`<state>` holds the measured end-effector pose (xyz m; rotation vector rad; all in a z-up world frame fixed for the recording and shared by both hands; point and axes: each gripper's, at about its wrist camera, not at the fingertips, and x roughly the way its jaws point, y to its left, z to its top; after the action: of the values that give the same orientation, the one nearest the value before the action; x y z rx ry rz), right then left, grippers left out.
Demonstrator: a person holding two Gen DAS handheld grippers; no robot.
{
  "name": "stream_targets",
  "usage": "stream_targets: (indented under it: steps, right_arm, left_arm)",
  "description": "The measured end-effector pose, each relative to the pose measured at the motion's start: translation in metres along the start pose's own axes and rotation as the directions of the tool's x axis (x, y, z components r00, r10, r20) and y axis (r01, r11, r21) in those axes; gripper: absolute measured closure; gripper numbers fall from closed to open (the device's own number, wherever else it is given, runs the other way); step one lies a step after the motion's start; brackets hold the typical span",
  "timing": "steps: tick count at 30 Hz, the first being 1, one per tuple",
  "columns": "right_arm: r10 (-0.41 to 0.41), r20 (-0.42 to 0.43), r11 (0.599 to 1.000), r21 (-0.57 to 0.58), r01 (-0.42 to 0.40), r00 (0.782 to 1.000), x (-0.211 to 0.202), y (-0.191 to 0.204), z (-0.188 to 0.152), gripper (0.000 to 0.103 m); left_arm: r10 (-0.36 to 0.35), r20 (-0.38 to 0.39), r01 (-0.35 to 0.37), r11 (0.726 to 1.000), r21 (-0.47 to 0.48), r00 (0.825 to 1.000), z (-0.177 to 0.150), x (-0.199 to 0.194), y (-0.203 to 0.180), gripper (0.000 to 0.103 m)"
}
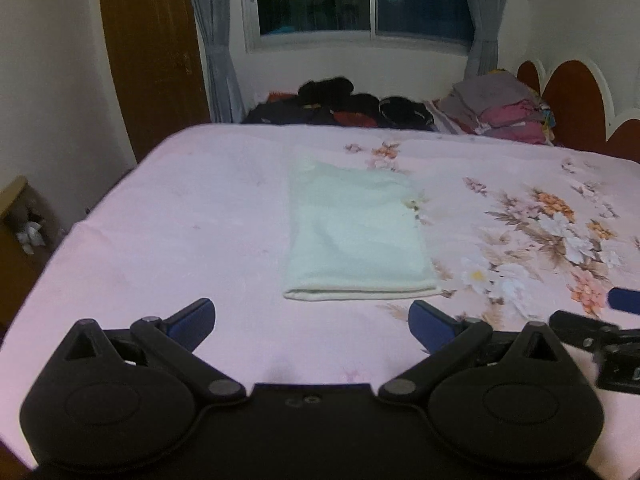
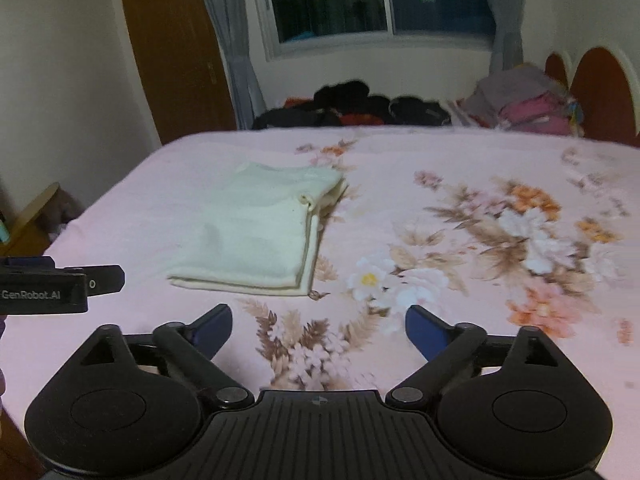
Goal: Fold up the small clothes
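A small pale cream garment [image 1: 354,236] lies folded into a flat rectangle on the pink floral bedsheet [image 1: 180,232]. It also shows in the right wrist view [image 2: 260,232], left of centre. My left gripper [image 1: 312,322] is open and empty, just short of the garment's near edge. My right gripper [image 2: 319,326] is open and empty over the floral print, to the right of the garment. The right gripper's body shows at the right edge of the left wrist view [image 1: 600,340]; the left gripper's body shows at the left edge of the right wrist view [image 2: 60,286].
A pile of dark clothes [image 1: 340,106] and a stack of folded grey and pink clothes [image 1: 500,106] lie at the bed's far side under a window. A red headboard [image 1: 576,100] stands at far right. A wooden door [image 1: 152,48] and a box [image 1: 20,232] are to the left.
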<state>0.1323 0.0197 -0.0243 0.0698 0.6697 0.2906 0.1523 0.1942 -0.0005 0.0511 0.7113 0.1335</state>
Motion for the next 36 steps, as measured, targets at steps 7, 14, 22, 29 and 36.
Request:
stream_targets:
  steps: [7,14,22,29,36]
  right_arm:
    - [-0.029,0.101,0.999,-0.033,0.032,0.994,-0.076,0.002,-0.005,0.000]
    - [-0.030,0.166,0.998,-0.043,0.037,0.986,-0.109,0.010,-0.003,0.000]
    - [0.001,0.192,0.999,-0.048,0.009,0.981,-0.121,0.023,-0.006,0.000]
    - [0.016,0.202,0.998,-0.060,-0.004,0.979,-0.125,0.029,-0.008,0.000]
    - [0.018,0.206,0.999,-0.053,-0.007,0.978,-0.127,0.031,-0.010,0.000]
  left_arm:
    - [0.008,-0.010,-0.008,0.999,-0.042,1.000,-0.009,-0.047,-0.007,0.000]
    - [0.014,0.020,-0.012,0.998,-0.065,1.000,-0.018,-0.078,-0.007,0.000]
    - [0.024,0.046,-0.020,0.995,-0.099,0.999,-0.020,-0.100,0.002,0.000]
    - [0.022,0.046,-0.017,0.995,-0.099,0.999,-0.021,-0.104,0.005,0.000]
    - [0.016,0.044,-0.011,0.994,-0.107,0.999,-0.022,-0.108,0.008,0.000]
